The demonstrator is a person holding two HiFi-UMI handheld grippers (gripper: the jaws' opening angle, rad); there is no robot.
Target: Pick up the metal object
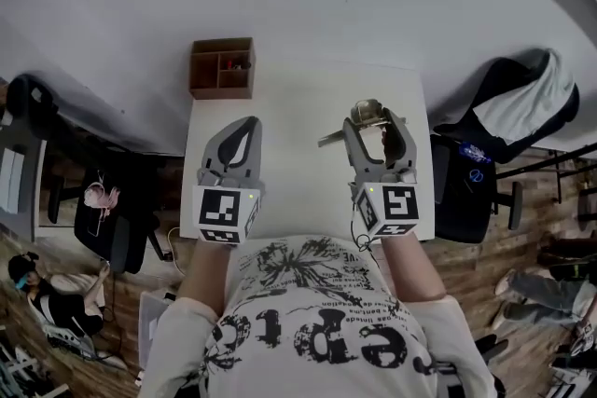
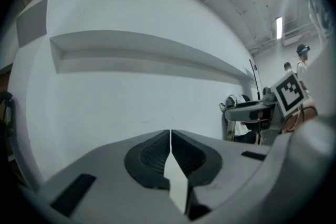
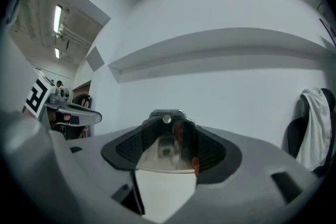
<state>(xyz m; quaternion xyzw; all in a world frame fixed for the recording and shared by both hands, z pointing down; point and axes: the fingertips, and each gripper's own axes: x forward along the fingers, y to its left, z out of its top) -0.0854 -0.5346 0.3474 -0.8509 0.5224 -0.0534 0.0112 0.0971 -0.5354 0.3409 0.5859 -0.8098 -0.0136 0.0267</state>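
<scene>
The metal object (image 1: 366, 118) is a shiny brass-coloured fitting with a flat plate and a lever sticking out to the left. My right gripper (image 1: 377, 120) is shut on it and holds it above the white table (image 1: 298, 182). In the right gripper view the metal object (image 3: 167, 141) fills the gap between the dark pads (image 3: 210, 150), its mirror-like plate facing the camera. My left gripper (image 1: 241, 137) hovers over the table's left half, jaws pressed together with nothing between them; in the left gripper view the left gripper (image 2: 170, 136) shows only a thin seam.
A brown wooden compartment box (image 1: 223, 67) stands at the table's far left corner. Black office chairs flank the table, one at the left (image 1: 112, 219) and one with a white cloth (image 1: 522, 112) at the right. A white wall lies ahead.
</scene>
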